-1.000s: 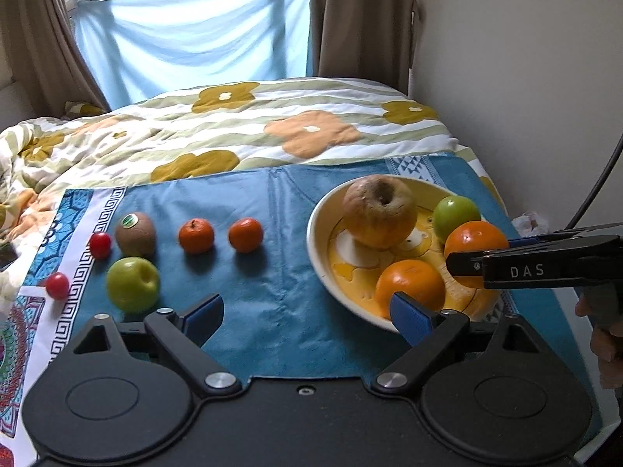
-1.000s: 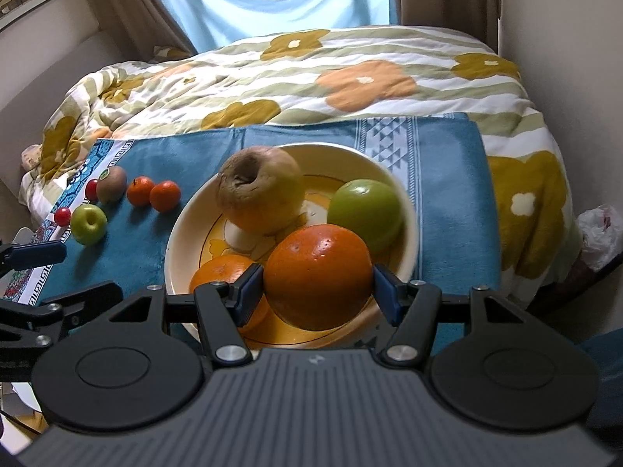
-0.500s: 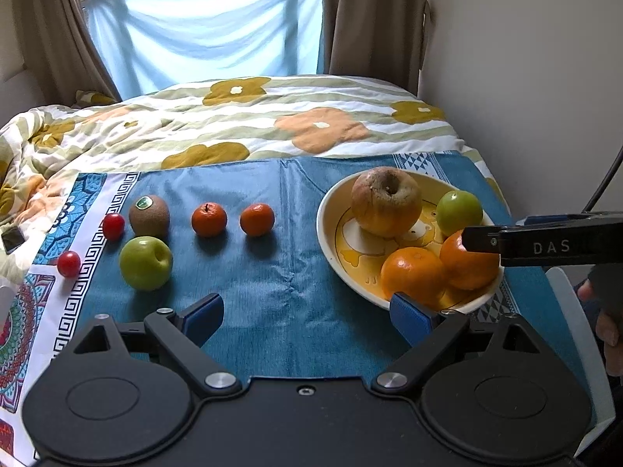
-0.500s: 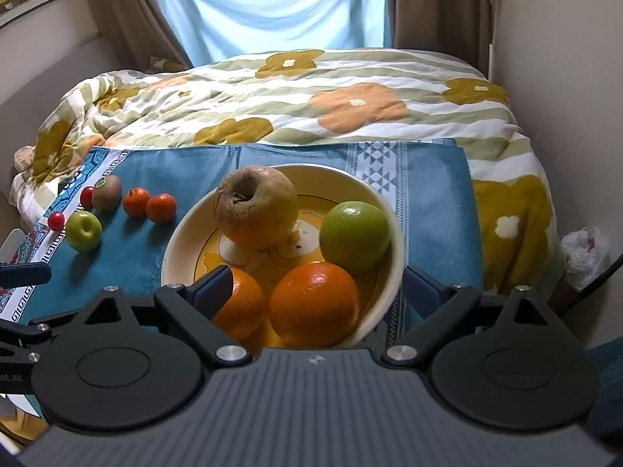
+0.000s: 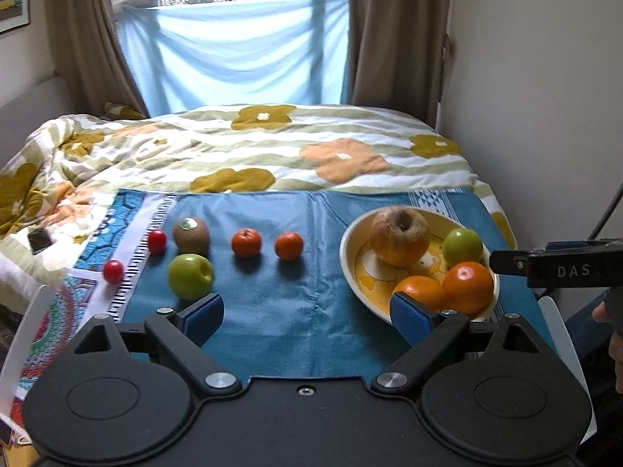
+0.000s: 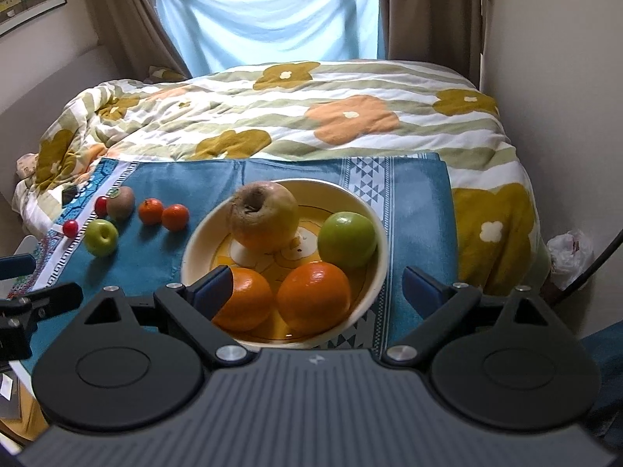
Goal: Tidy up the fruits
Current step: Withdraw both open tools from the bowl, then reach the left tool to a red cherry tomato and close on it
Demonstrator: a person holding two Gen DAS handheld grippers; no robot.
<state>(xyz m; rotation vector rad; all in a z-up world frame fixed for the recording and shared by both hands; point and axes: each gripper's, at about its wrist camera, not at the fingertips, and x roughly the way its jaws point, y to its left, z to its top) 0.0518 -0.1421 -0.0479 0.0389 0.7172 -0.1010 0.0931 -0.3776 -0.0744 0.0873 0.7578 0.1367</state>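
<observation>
Left wrist view: the left gripper (image 5: 305,313) stands wide and empty over the blue cloth (image 5: 272,311), likely between picks; 6 small fruits lie loose at left, the kiwi (image 5: 190,234) bearing an unreadable sticker. "DAS" marks the right gripper's side. Right wrist view: the right gripper (image 6: 317,288) gapes empty above the bowl (image 6: 379,241), 4 fruits inside, so sorting looks part-done.

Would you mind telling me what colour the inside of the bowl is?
The bowl is cream with a yellow centre, clearest in the right wrist view.
</observation>
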